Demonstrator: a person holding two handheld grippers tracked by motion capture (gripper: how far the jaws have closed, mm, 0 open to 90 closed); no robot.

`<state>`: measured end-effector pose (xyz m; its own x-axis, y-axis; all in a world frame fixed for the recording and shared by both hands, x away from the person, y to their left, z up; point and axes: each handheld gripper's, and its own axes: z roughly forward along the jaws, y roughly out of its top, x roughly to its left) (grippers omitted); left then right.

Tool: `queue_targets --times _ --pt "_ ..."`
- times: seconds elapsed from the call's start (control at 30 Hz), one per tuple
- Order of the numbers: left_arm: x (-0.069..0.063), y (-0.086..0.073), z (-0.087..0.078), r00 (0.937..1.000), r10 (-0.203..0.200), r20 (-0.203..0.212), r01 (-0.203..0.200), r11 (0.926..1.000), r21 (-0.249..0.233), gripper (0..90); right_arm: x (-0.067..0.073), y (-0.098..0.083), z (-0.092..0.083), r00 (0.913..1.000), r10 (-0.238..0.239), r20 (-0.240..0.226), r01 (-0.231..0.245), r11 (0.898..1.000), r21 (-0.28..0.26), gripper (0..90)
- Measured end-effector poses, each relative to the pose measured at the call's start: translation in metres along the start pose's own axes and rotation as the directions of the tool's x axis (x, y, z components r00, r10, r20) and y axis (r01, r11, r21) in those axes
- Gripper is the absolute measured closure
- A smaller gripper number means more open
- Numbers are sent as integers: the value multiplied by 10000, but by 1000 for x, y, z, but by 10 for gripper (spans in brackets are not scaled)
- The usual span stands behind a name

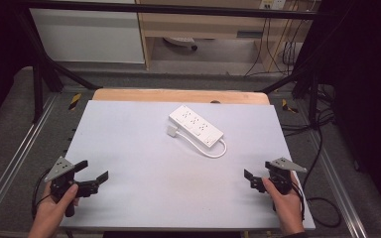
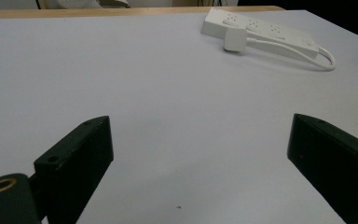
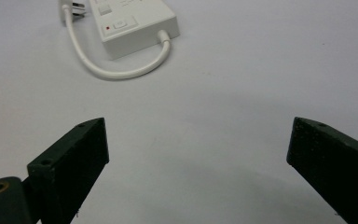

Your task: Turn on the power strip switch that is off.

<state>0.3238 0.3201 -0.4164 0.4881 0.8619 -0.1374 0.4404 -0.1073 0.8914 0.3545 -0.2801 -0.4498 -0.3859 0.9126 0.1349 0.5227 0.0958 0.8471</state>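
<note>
Both grippers, left (image 1: pixel 92 175) and right (image 1: pixel 257 179), gape wide and empty, well short of the power strip (image 1: pixel 196 125), whose far end the right gripper view cuts off.

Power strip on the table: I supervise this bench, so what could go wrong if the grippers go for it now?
The cable loops loosely off the power strip, so a jaw might snag it and drag the strip. The plug lies unplugged beside the strip; lifting the strip could swing it. Both the left gripper and right gripper start far away, open.
</note>
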Motion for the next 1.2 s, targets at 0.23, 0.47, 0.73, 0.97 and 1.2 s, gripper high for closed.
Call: queue_targets --times 0.23,0.47,0.73,0.97,1.2 --pt "0 0 0 10000 1 59 -1 10000 32 70 2 0 -1 9997 -94 204 96 9999 -79 55" --pt "1 -1 0 9999 31 109 -32 10000 88 70 3 3 -3 9993 -243 292 248 9995 -176 51" --pt "0 -1 1 9997 117 234 -119 9999 103 70 2 8 -5 10000 62 65 -60 9996 -281 36" --pt "-1 -2 2 9995 149 293 -154 9997 179 65 9 14 -4 9995 -296 -144 293 9993 -225 42" --pt "0 -1 1 9997 117 233 -121 9998 173 65 15 20 -4 9991 -372 -185 369 9992 -179 44"
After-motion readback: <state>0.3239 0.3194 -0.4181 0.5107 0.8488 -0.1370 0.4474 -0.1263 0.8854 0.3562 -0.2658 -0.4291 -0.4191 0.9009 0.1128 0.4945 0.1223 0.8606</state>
